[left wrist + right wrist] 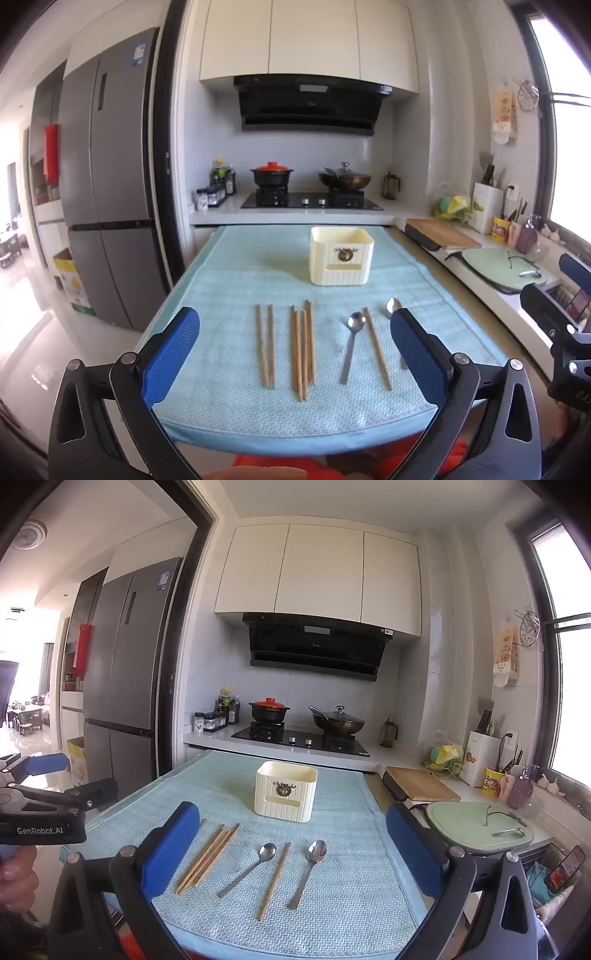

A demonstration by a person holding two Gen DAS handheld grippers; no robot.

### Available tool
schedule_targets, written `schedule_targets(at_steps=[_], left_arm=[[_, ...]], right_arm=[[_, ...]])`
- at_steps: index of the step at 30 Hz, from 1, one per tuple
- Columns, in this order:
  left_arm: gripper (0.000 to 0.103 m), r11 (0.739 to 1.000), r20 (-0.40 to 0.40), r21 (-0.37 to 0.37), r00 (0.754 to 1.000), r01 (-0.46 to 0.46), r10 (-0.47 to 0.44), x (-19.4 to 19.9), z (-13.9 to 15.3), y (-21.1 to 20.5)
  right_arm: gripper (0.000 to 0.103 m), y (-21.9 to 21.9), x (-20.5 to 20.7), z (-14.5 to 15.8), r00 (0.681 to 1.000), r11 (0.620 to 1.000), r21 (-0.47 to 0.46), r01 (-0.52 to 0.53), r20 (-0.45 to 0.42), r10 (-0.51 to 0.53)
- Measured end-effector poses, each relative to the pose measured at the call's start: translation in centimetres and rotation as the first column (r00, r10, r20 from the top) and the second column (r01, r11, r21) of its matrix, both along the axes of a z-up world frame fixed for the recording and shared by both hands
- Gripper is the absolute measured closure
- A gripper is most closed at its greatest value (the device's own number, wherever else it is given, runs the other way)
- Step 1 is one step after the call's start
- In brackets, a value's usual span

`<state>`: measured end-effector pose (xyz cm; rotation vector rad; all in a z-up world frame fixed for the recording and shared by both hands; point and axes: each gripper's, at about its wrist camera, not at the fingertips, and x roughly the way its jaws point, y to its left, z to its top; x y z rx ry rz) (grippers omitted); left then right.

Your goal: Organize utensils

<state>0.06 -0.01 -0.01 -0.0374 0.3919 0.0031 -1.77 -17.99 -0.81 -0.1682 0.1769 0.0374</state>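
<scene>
Several wooden chopsticks [303,350] lie on a light blue towel [229,406], with a pair [265,349] to their left and a single one [377,349] to the right. Two metal spoons lie there too: one [352,341] beside the single chopstick, one [393,307] partly behind my finger. A cream utensil holder [341,260] stands upright at the towel's far end. In the right wrist view I see the chopsticks [208,856], both spoons [251,867] [308,871] and the holder [286,792]. My left gripper [295,354] and right gripper [291,849] are open and empty above the towel's near edge.
A stove with a red-lidded pot [272,175] and a wok [344,179] stands behind the table. A counter on the right holds a wooden board [441,234] and a green board [498,264]. A fridge [107,177] stands at the left.
</scene>
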Motion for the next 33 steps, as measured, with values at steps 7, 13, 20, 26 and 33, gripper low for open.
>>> schedule_targets(at_steps=[7,13,20,26,33], left_arm=[[0.000,1.000,-0.012,-0.002,1.000,0.003,-0.003,-0.1,-0.2,-0.1],[0.000,1.000,-0.017,0.003,1.000,0.001,-0.001,-0.5,-0.1,-0.3],[0.000,1.000,-0.026,0.000,1.000,0.006,-0.006,0.2,-0.6,0.0],[0.000,1.000,-0.023,0.000,1.000,0.013,-0.013,0.0,-0.6,-0.1],[0.000,1.000,-0.028,0.003,0.999,0.018,-0.018,0.2,-0.6,-0.1]], right_arm=[[0.000,0.0,0.0,0.1,1.000,1.000,0.003,0.003,-0.009,-0.003],[0.000,1.3,0.3,0.4,1.000,1.000,0.003,0.009,-0.011,-0.009],[0.000,0.3,0.0,0.4,1.000,1.000,0.011,0.003,-0.005,-0.003],[0.000,0.4,0.1,0.1,1.000,1.000,0.014,-0.005,-0.006,0.006],[0.000,0.4,0.2,0.2,1.000,1.000,0.017,-0.006,-0.007,0.006]])
